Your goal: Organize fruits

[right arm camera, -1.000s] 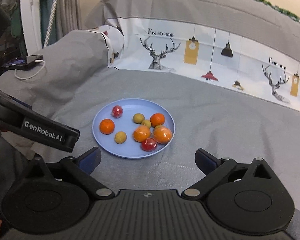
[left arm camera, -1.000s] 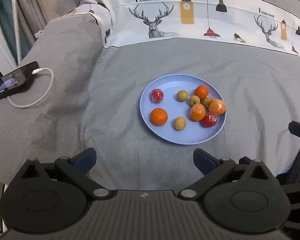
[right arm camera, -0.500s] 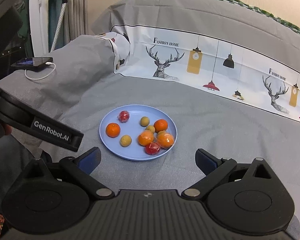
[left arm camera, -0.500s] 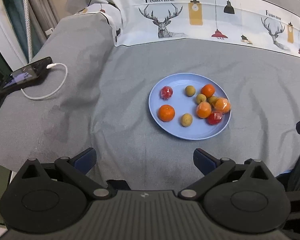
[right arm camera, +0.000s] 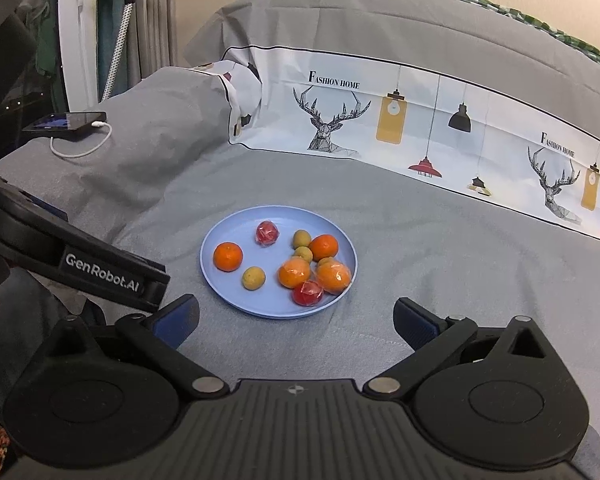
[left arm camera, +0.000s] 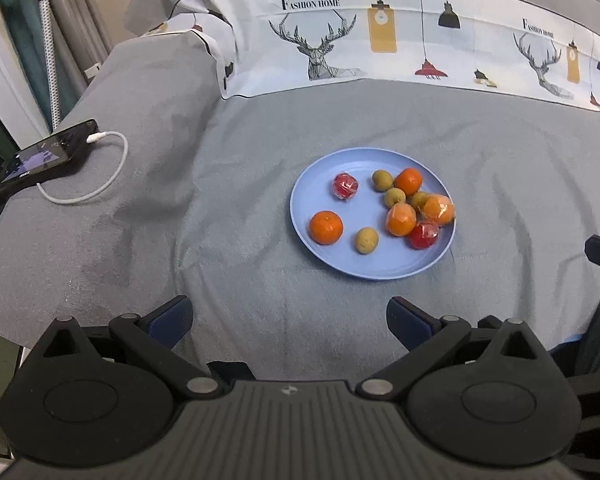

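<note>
just ahead of both gaping grippers (left gripper [left arm camera: 288,316], right gripper [right arm camera: 296,316]) sits the fruit plate [right arm camera: 236,300].

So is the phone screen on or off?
On: the phone screen glows with an image, and a white cable is plugged in.

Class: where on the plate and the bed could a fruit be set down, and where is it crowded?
On the blue plate, free patches lie along the near rim and between the lone orange and wrapped red fruit. The right-side cluster is crowded. Grey cover left of the plate is bare.
</note>
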Motion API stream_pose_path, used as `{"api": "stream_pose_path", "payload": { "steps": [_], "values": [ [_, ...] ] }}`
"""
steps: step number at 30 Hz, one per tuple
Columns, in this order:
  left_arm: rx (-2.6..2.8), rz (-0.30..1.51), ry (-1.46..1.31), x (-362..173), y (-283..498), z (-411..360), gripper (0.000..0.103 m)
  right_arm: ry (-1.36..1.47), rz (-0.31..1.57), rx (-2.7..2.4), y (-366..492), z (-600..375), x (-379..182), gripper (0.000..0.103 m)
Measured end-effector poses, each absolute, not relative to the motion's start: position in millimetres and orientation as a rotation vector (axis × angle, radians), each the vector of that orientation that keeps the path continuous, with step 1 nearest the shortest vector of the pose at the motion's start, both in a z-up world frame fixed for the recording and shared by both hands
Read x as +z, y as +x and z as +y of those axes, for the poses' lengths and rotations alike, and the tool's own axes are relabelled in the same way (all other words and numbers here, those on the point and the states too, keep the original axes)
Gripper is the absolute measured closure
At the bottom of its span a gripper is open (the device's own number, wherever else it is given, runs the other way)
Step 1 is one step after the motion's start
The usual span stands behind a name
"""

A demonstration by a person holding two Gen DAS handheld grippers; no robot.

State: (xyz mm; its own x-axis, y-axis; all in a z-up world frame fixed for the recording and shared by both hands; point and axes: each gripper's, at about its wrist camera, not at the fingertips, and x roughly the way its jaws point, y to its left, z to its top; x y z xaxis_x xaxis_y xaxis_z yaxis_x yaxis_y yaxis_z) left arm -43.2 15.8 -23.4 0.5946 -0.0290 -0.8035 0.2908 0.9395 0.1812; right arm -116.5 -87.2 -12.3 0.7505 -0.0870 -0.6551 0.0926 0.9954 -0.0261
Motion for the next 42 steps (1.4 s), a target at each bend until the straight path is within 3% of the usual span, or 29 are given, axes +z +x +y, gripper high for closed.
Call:
{"api": "stream_pose_path", "payload": {
  "steps": [42],
  "values": [
    [-0.201, 0.960, 0.300, -28.1, -36.0, 17.6, 0.000, 0.011, 0.733, -0.107, -114.6, -88.7, -14.9, 0.001]
  ]
}}
